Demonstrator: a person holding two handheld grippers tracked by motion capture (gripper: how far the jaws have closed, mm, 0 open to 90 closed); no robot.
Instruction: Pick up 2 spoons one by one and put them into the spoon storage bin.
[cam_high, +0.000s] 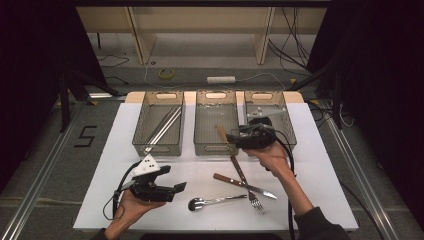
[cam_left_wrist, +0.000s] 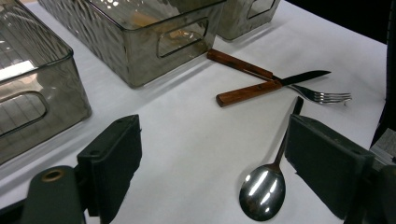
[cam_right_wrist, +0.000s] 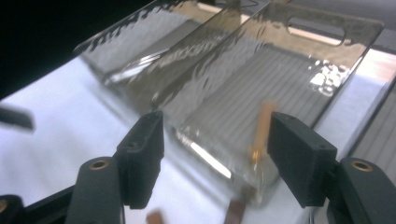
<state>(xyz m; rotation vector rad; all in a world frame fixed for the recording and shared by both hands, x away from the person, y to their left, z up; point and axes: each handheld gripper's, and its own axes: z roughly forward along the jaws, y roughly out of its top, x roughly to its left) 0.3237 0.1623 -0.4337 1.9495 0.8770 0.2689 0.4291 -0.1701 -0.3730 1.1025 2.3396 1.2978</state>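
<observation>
My right gripper (cam_high: 231, 137) hangs over the front right corner of the middle tray (cam_high: 216, 148), jaws open and nothing between the pads. Between them, in the right gripper view, a wooden-handled piece (cam_right_wrist: 263, 128) lies inside that tray (cam_right_wrist: 327, 44); it is also in the high view (cam_high: 220, 132). My left gripper (cam_high: 172, 179) is held low at the table's front left, open and empty (cam_left_wrist: 215, 135). On the white table lie a spoon (cam_high: 210, 202) (cam_left_wrist: 261, 189), a wooden-handled knife (cam_high: 227, 179) (cam_left_wrist: 245, 93) and a wooden-handled fork (cam_high: 235, 162) (cam_left_wrist: 238, 64), the last two crossed.
Three smoked clear trays stand in a row at the back. The left tray (cam_high: 158, 145) holds long metal pieces. The right tray (cam_high: 287, 125) sits behind my right hand. Cables trail from both grippers. The floor beyond the table has a power strip and wires.
</observation>
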